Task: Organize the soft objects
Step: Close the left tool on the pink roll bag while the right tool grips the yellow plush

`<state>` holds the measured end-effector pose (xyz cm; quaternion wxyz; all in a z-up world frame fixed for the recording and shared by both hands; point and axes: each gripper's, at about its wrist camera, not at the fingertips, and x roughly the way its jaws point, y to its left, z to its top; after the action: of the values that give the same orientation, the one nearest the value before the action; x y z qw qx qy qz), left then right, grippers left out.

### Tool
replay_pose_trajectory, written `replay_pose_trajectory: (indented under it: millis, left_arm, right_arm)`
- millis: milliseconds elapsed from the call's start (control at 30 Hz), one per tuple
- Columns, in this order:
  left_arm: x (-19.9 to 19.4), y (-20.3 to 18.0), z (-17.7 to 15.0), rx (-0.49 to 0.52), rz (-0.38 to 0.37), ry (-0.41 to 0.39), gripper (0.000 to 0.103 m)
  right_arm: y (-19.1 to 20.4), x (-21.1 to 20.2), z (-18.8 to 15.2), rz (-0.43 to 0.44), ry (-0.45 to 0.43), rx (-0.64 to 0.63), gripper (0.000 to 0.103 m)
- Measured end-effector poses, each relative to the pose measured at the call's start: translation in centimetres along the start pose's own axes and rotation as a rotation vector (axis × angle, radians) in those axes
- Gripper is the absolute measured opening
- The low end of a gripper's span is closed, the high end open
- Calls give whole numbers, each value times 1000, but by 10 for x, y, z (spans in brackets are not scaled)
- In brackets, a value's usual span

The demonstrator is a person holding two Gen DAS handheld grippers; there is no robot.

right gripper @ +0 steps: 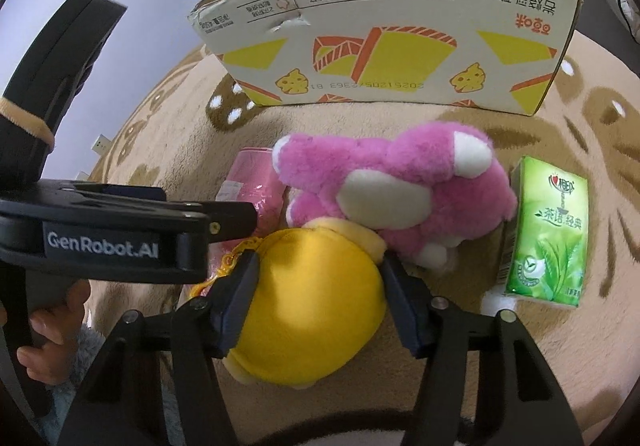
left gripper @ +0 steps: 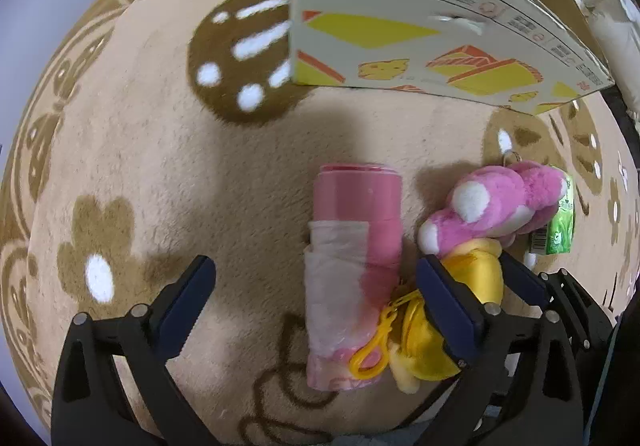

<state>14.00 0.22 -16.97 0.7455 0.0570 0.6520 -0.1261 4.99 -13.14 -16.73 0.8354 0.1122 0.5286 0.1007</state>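
Looking left, I see my left gripper (left gripper: 316,298) wide over the pink roll (left gripper: 354,266), nothing gripped. Right view: right gripper (right gripper: 320,292) pinches the yellow plush (right gripper: 310,310) before the box (right gripper: 384,38); its clip (right gripper: 230,262) may snag the roll.

Fluffy pink plush bear (right gripper: 396,182); smooth satiny yellow plush toy (right gripper: 312,310) with glossy yellow plastic clip (left gripper: 370,356); shiny green plastic-wrapped tissue pack (right gripper: 548,234); matt printed cardboard box (right gripper: 384,46); short-piled beige carpet (left gripper: 160,174).

I'm reading "GenRobot.AI" on my left gripper (right gripper: 224,224), upside-down "20251205/2363" on the cardboard box (right gripper: 384,46), Chinese print on the tissue pack (right gripper: 548,230)
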Motion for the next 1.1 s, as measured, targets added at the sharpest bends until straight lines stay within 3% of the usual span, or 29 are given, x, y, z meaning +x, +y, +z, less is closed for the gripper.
replay_pose_trajectory:
  millis: [300,467,533,733,1100]
  left_arm:
    - [21,-7,10,1,17,40,85]
    - [22,-6,12,9,6,25,72]
    - [22,-6,12,23,-5,21,61]
    - [22,-15,9,55,-35,14,49]
    - [20,-38,8,80,-33,-3,43]
  right_arm:
    - [1,3,0,1,8,-10,64]
    - [-1,3,0,11,20,4,65]
    - [-2,4,0,17,23,14,65]
    - [-11,-1,-3,46,28,47,65]
    - [6,-2,0,2,38,-28,60]
